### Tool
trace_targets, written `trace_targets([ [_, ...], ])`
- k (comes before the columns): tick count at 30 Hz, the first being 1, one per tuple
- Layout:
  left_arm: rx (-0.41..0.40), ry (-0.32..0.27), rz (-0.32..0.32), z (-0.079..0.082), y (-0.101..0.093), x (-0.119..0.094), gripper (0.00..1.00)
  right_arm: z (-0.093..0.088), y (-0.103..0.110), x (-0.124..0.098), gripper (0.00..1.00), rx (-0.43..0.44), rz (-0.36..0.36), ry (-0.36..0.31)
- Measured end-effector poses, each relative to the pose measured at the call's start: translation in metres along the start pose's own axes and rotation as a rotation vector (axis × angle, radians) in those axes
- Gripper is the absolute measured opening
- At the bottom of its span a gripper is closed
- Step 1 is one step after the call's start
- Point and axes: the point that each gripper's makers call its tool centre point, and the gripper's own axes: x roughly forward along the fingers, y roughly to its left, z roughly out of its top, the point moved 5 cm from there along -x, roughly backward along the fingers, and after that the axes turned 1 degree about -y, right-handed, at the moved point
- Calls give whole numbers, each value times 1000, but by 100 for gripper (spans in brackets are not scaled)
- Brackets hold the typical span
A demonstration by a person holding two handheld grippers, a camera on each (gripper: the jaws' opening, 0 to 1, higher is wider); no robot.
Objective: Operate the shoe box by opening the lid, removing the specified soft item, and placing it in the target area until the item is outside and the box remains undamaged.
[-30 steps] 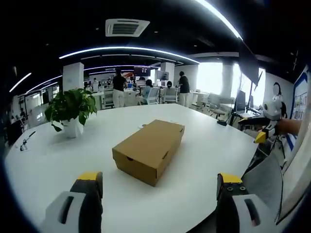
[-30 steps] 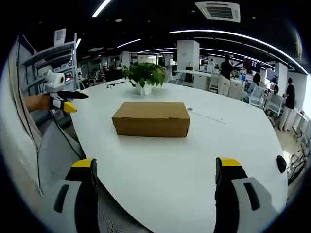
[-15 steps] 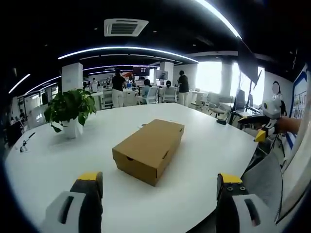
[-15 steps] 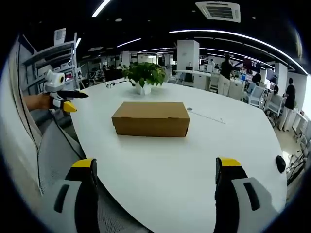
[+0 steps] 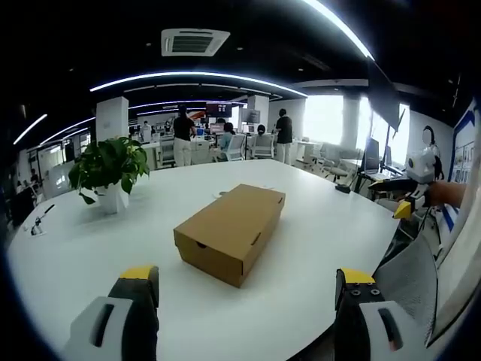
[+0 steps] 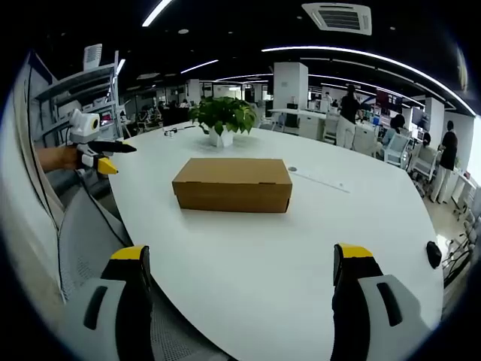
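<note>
A closed brown cardboard shoe box (image 5: 231, 231) lies on the round white table (image 5: 316, 233), lid down; the same shoe box (image 6: 232, 184) appears side-on in the right gripper view. My left gripper (image 5: 244, 282) stands open at the near table edge, well short of the box, with nothing between its jaws. My right gripper (image 6: 239, 274) is also open and empty, hovering over the table edge. The other hand-held gripper (image 5: 409, 192) shows at the right of the left gripper view, and another one (image 6: 94, 147) at the left of the right gripper view.
A potted green plant (image 5: 109, 169) stands on the table behind the box; the same plant (image 6: 223, 116) shows beyond it in the right gripper view. A grey mesh chair back (image 5: 409, 282) sits by the table edge. Several people stand at desks far behind.
</note>
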Motion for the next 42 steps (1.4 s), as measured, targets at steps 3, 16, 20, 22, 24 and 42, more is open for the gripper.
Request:
trace_targets([
  [3,1,0,-1,0,0,0,100,0,0,0,96,-1,0,2],
  [16,1,-1,-4,1,1,1,100,0,0,-1,96,2,-3,0],
  [20,2,-1,-3,1,1,1,100,0,1,-1,96,1,-2,2],
  [22,3,0,-2,1,1,1,100,0,1,-1,96,0,-1,2],
  [24,5,4,2,1,2,2,100,0,0,-2,96,-1,0,4],
  [42,-4,24,34,-2,8,5,100,2,-7,5,96,-22,34,24],
])
